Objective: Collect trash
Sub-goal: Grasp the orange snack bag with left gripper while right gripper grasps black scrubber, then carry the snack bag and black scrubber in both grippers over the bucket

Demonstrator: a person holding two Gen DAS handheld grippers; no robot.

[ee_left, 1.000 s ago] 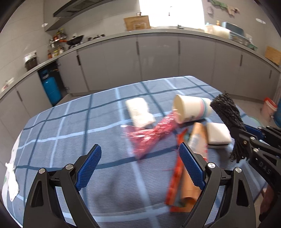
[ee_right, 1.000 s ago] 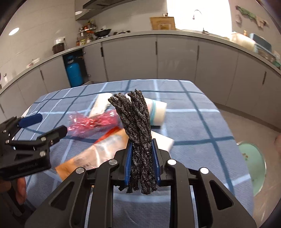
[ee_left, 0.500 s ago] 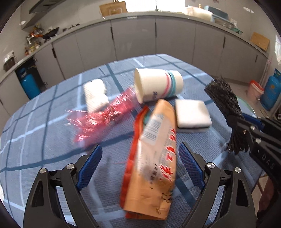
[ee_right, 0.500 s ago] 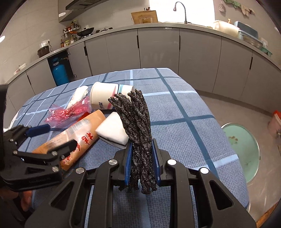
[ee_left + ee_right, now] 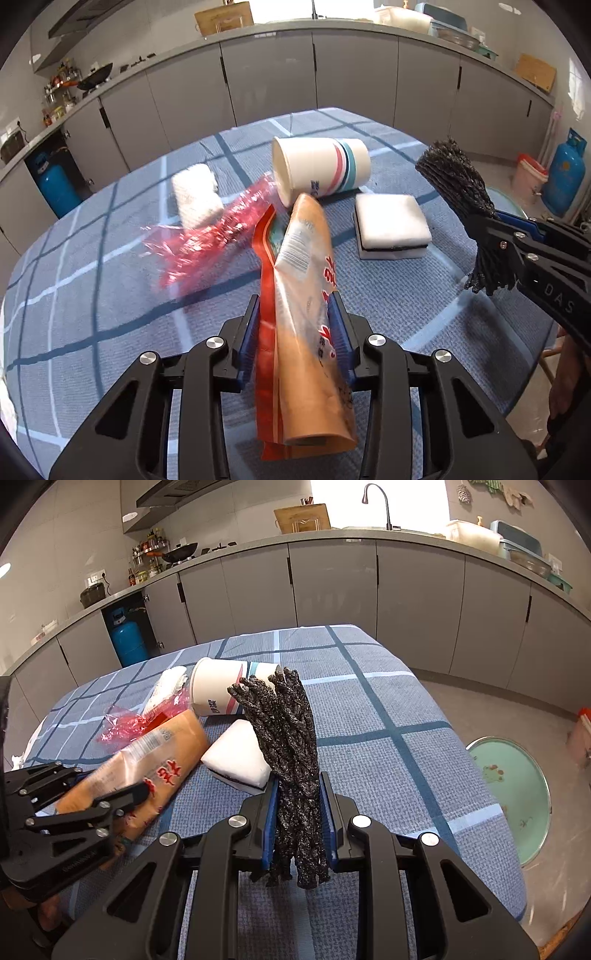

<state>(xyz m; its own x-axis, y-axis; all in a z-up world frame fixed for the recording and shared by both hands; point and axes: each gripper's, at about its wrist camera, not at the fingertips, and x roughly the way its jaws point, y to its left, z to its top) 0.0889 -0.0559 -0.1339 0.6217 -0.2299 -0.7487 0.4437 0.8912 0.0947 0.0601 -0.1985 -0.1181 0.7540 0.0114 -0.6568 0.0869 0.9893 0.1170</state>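
Note:
My left gripper [image 5: 295, 314] is shut on a long orange snack wrapper [image 5: 306, 295] that lies on the blue checked tablecloth [image 5: 110, 295]; the wrapper also shows in the right wrist view [image 5: 147, 760]. My right gripper [image 5: 298, 794] is shut on a black twisted bundle [image 5: 284, 731], held upright above the table's right side; the bundle also shows in the left wrist view [image 5: 461, 192]. A white paper cup [image 5: 317, 170] lies on its side, with a red crinkly plastic wrapper [image 5: 210, 236], a white sponge [image 5: 391, 225] and a white crumpled tissue [image 5: 194, 192] around it.
Grey kitchen cabinets [image 5: 332, 583] run round the back. A round green lid or bin [image 5: 513, 794] sits on the floor right of the table. Blue gas cylinders stand at the left [image 5: 127, 635] and at the right [image 5: 563, 173]. A small white scrap [image 5: 16, 762] lies at the table's left edge.
My left gripper went from wide open to shut on the orange wrapper. The right gripper kept its hold on the black bundle and shifted slightly.

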